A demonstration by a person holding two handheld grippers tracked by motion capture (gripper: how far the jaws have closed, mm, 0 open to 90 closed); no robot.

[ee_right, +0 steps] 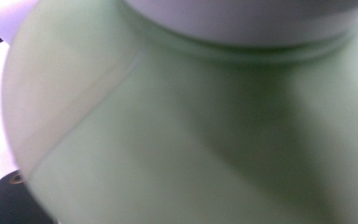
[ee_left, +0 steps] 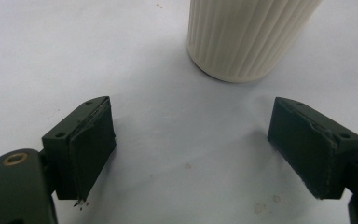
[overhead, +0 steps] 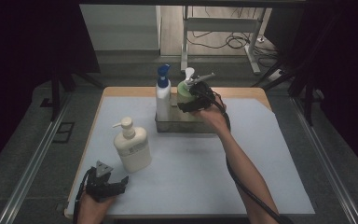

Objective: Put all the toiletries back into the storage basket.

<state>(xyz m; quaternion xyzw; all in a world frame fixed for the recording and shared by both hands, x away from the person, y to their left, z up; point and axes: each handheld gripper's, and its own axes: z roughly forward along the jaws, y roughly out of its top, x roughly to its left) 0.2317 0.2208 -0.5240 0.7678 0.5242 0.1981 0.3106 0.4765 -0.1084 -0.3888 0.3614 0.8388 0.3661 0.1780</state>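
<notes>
Left gripper (overhead: 106, 183), near left corner of bench (overhead: 261, 177): jaws wide apart, holding nothing. Cream pump bottle (overhead: 131, 149) just beyond. Tray (overhead: 186, 125), far edge: blue-capped bottle (overhead: 162, 93), green bottle (overhead: 184, 91). Right gripper (overhead: 196, 98) against green bottle; jaw spread cannot be told.

We see the green bottle (overhead: 184, 92), pale green with a white pump head, standing upright in the clear tray (overhead: 186, 126) near the far edge of the tabletop, just right of a taller white bottle with a blue pump (overhead: 162, 91) that shares the tray. In the right gripper view its rounded green shoulder and white collar sit very close and blurred.
</notes>
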